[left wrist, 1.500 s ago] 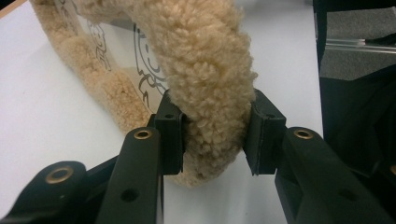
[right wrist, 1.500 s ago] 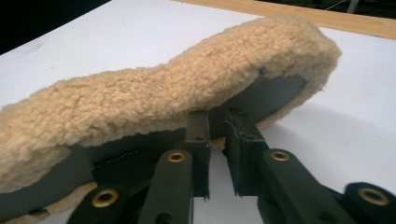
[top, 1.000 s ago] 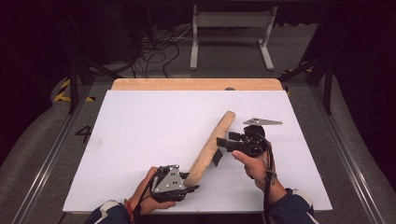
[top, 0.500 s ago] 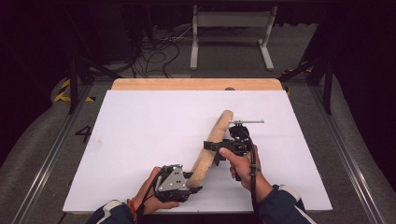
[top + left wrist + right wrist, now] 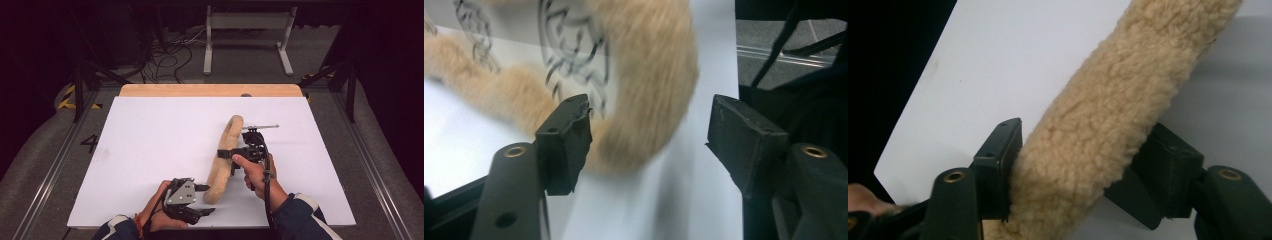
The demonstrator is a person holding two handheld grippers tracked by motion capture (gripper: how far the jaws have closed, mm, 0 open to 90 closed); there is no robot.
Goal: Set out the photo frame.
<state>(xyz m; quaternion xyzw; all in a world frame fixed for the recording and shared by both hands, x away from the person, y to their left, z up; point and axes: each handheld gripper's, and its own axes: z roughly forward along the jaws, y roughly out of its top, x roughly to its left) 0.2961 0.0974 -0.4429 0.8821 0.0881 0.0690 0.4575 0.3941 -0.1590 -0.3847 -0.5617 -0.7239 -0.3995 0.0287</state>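
Observation:
A long tan fleece roll (image 5: 231,131) lies slantwise on the white board (image 5: 150,150), slightly bowed. My right gripper (image 5: 227,154) grips it at mid-length. In the right gripper view its jaws have just been closing, and both pads press into the fleece roll (image 5: 1128,85), so the right gripper (image 5: 1083,160) is shut on it. My left gripper (image 5: 210,199) sits at the board's near edge beside the roll's near end. Its jaws have just been opening. In the left gripper view the blurred fleece roll (image 5: 649,90) lies beyond the open left gripper (image 5: 649,135), unpinched.
A wooden strip (image 5: 210,90) borders the board's far edge. Beyond it are a metal stand (image 5: 247,22) and floor cables (image 5: 170,50). Metal rails (image 5: 55,165) run along both sides. Bare white board spreads to the left and far right.
The right gripper swung left onto the roll's middle and closed on it. The left gripper's jaws spread apart at the roll's near end. The roll now curves a little.

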